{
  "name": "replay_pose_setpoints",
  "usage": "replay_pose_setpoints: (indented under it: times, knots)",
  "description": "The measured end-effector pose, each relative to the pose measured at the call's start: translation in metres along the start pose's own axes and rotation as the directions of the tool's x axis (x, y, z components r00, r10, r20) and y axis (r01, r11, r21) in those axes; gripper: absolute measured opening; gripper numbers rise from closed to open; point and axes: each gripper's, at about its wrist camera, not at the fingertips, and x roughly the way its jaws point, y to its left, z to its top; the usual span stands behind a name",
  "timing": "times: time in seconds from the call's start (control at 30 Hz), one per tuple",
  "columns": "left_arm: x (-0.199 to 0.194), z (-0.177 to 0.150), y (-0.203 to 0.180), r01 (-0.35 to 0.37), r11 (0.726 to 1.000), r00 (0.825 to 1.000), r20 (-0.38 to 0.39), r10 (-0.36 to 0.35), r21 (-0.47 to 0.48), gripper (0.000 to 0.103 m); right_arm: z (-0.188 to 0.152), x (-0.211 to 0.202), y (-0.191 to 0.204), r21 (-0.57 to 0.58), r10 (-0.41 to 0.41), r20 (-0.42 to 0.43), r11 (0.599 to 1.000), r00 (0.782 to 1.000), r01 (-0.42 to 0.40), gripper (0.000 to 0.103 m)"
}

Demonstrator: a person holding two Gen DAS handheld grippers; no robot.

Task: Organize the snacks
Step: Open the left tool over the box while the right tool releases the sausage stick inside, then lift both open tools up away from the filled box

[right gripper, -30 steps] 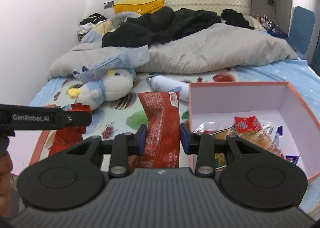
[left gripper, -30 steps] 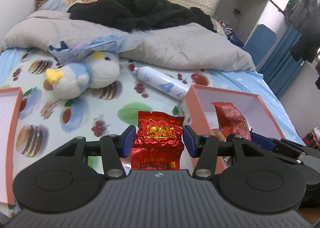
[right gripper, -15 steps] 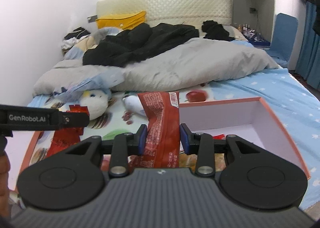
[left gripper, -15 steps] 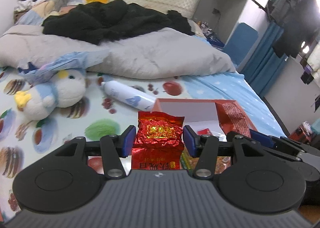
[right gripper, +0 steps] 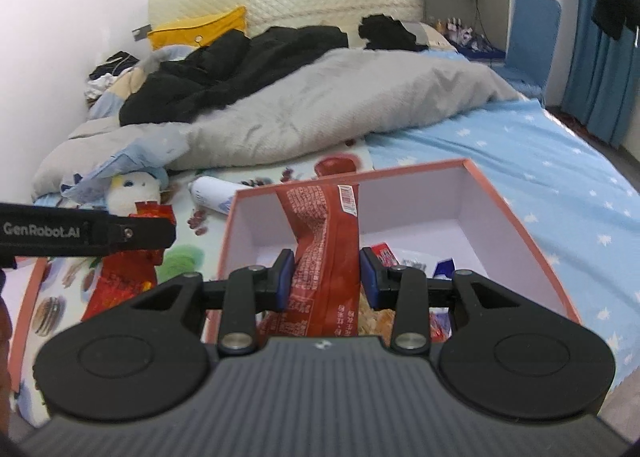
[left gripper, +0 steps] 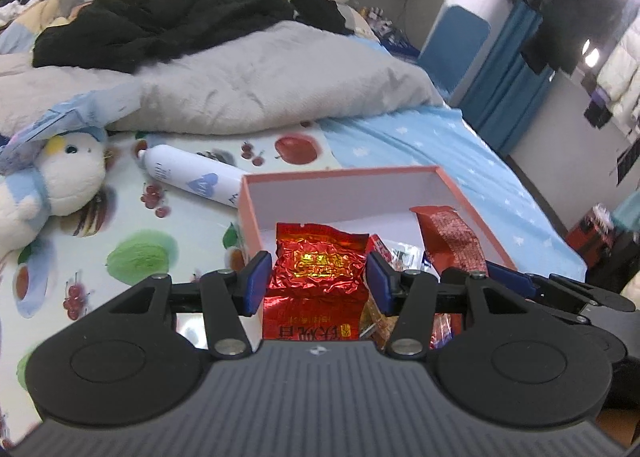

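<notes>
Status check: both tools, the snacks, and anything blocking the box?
Left tool shut on shiny red foil packet. Right tool shut on long red snack wrapper. Both over pink box, snacks already inside. Nothing in the way.

- The left tool (left gripper: pixel 318 283) is pointing forward and down, its blue pads (left gripper: pixel 256 281) pressing on both sides of a foil pack (left gripper: pixel 318 277).
- The right tool (right gripper: pixel 326 277) is pointing forward and down too, its pads (right gripper: pixel 285 277) clamping a red wrapper (right gripper: pixel 324 241).
- The left tool's arm is reaching across the left edge of the right view, beside the right tool.
</notes>
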Motion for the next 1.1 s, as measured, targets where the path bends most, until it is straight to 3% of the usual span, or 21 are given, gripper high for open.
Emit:
replay_pose_setpoints:
  times: [0.47, 0.57, 0.63, 0.7, 0.87, 1.1]
  knots:
    - [0.047, 0.001, -0.023, 0.015, 0.999, 0.996, -0.091, -0.011, 0.04, 0.058, -0.02, 0.035, -0.041, 0.096, -0.019, -0.096, 0.995, 0.995, 0.028, 0.04]
    - [0.052, 0.002, -0.025, 0.012, 0.999, 0.993, -0.114, -0.006, 0.052, 0.062, -0.021, 0.038, -0.049, 0.112, -0.03, -0.103, 0.993, 0.994, 0.042, 0.041]
    - [0.052, 0.002, -0.026, 0.003, 0.998, 0.993, -0.116, 0.004, 0.062, 0.07, -0.019, 0.038, -0.053, 0.13, -0.023, -0.111, 0.991, 0.994, 0.037, 0.068]
    - [0.048, 0.004, -0.025, -0.013, 0.998, 0.994, -0.105, 0.019, 0.057, 0.074, -0.018, 0.034, -0.056, 0.135, -0.02, -0.09, 0.99, 0.996, 0.032, 0.074]
    - [0.025, 0.015, -0.021, -0.012, 0.999, 0.998, -0.058, 0.015, 0.045, 0.074, -0.006, 0.012, -0.053, 0.127, -0.024, -0.037, 0.991, 0.999, 0.029, 0.074]
    - [-0.036, 0.026, -0.027, -0.006, 0.998, 0.999, 0.042, 0.003, 0.059, 0.074, 0.021, -0.051, -0.041, 0.135, -0.042, 0.093, 0.99, 0.995, 0.029, 0.074]
